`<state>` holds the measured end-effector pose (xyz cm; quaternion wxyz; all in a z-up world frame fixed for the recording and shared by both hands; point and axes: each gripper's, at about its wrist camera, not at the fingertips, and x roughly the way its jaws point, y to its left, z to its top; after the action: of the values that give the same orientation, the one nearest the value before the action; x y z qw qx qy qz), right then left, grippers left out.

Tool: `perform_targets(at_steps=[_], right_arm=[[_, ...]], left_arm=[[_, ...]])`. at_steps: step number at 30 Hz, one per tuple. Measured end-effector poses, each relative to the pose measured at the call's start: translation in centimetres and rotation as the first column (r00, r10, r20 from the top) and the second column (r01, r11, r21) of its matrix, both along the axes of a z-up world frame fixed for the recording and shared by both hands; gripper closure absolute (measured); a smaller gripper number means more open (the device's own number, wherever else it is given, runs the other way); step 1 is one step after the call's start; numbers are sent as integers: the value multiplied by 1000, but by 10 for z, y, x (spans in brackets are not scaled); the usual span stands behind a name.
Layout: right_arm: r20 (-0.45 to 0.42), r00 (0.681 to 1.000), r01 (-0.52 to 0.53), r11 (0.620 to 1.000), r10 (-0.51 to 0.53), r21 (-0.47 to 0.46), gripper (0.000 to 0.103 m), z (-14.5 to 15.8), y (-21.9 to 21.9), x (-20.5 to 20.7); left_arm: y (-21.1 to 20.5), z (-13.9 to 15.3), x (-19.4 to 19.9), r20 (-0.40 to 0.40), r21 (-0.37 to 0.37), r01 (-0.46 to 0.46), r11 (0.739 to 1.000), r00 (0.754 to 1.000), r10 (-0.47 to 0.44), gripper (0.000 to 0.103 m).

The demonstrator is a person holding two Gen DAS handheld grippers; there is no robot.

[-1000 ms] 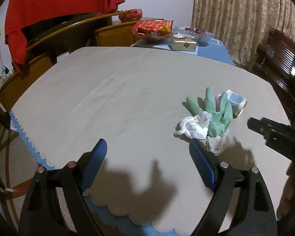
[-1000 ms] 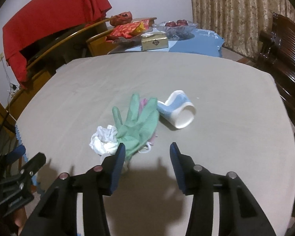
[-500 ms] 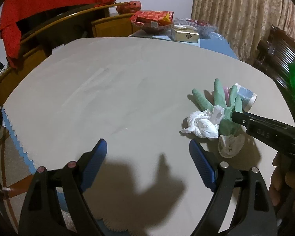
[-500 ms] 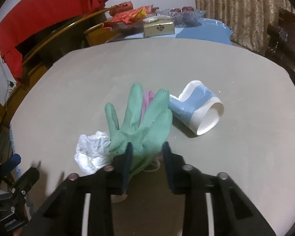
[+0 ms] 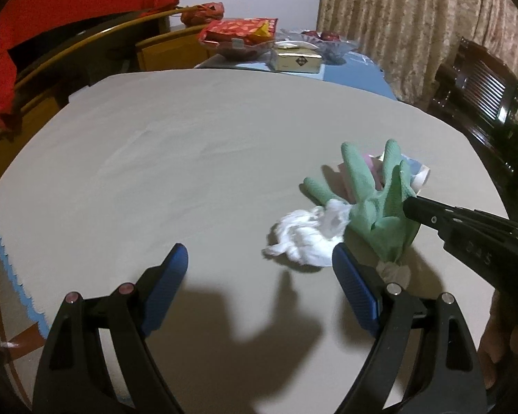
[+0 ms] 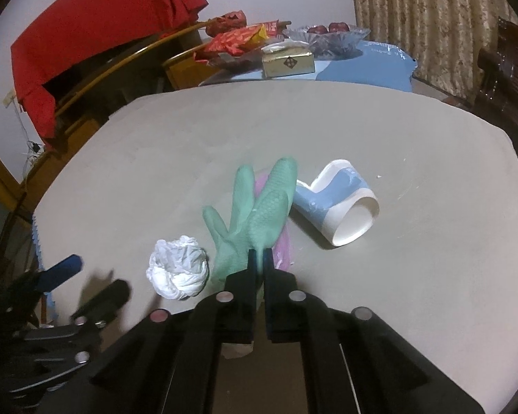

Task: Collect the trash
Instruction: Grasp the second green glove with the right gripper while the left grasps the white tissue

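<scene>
Beige cloth (image 6: 414, 138) covers the table I'm working over, with a curtain, dark wooden chairs and a red drape behind it. All the trash sits in 1 loose cluster near my side. My right gripper (image 6: 259, 258) has its fingers pinched together on the palm of the green glove (image 6: 259, 214), which bunches up at the pinch. My left gripper (image 5: 259, 276) hangs wide apart and empty over bare cloth, its right finger just beside the crumpled tissue (image 5: 304, 238).

The hold looks thin to me: only a fold of soft rubber sits between the pads, so a quick lift could let the glove slide out. A pink item (image 6: 283, 248) lies under the glove and could get dragged along or flicked off the table. The tissue touches the glove's cuff side, so it may roll away when the glove comes up. I see no bin in either view, so I can't say where the load goes.

Just beside the glove's fingertips lies a tipped paper cup (image 6: 338, 210), light enough to roll if nudged. At the far end, a snack bag (image 6: 238, 39), a gold box (image 6: 288, 60) and a glass fruit bowl (image 6: 328, 36) stand well apart from my reach.
</scene>
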<state>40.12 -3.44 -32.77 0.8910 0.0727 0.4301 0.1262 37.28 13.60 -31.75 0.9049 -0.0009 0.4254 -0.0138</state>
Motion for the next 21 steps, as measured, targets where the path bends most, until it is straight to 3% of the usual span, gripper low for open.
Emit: perform_targets(at_steps=[11, 14, 16, 21], right_arm=[[-15, 1000, -4, 1000, 4, 1, 100, -6, -10, 2], [-13, 1000, -11, 1000, 11, -3, 100, -5, -10, 1], [-11, 1000, -14, 1000, 14, -3, 100, -5, -9, 2], [-6, 1000, -28, 1000, 28, -2, 100, 1, -8, -2]], left_arm=[[-27, -26, 31, -45, 14, 39, 999, 998, -38, 20], [-30, -33, 38, -71, -4, 56, 998, 996, -56, 42], [-31, -34, 39, -82, -32, 75, 997, 994, -77, 64], [-38, -26, 38, -66, -29, 82, 996, 994, -84, 85]])
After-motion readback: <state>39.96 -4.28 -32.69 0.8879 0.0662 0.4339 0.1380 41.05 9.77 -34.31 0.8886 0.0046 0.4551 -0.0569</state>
